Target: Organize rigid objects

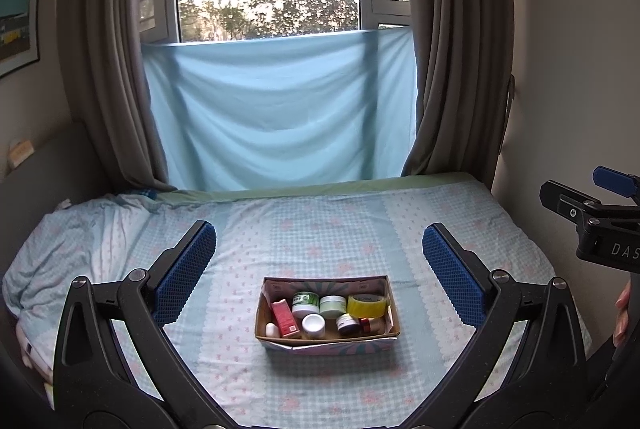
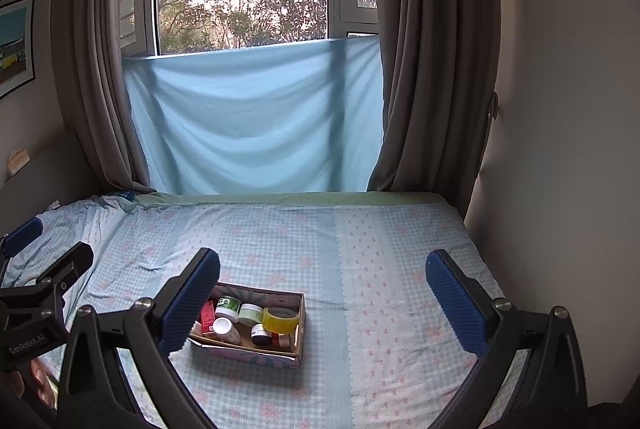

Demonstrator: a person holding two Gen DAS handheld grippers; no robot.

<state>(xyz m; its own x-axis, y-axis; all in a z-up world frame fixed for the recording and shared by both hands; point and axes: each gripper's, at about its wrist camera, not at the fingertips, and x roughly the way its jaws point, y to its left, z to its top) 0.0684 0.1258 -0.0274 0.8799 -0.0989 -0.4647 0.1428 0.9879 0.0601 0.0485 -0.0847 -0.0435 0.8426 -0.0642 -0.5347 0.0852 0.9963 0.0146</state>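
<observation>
Bedding was the largest thing here: a blue checked sheet with pink flowers (image 1: 320,229) filled the lower half of both views, soft and wrinkled at the left. On it, in the lower centre of the left wrist view, sat the shallow cardboard box with a floral outside (image 1: 394,313), packed tight with small rigid things. The left gripper (image 1: 320,269) and the right gripper (image 2: 322,293) both hung above with jaws wide apart, holding nothing. I judged the soft surface a risk, since a push could tip the light box. Inside, the yellow roll of tape (image 1: 368,305) leaned on the right wall; beside it, the green-lidded jar (image 1: 305,301) and the red carton (image 1: 285,317) stood so close that a finger could knock a neighbour over.
</observation>
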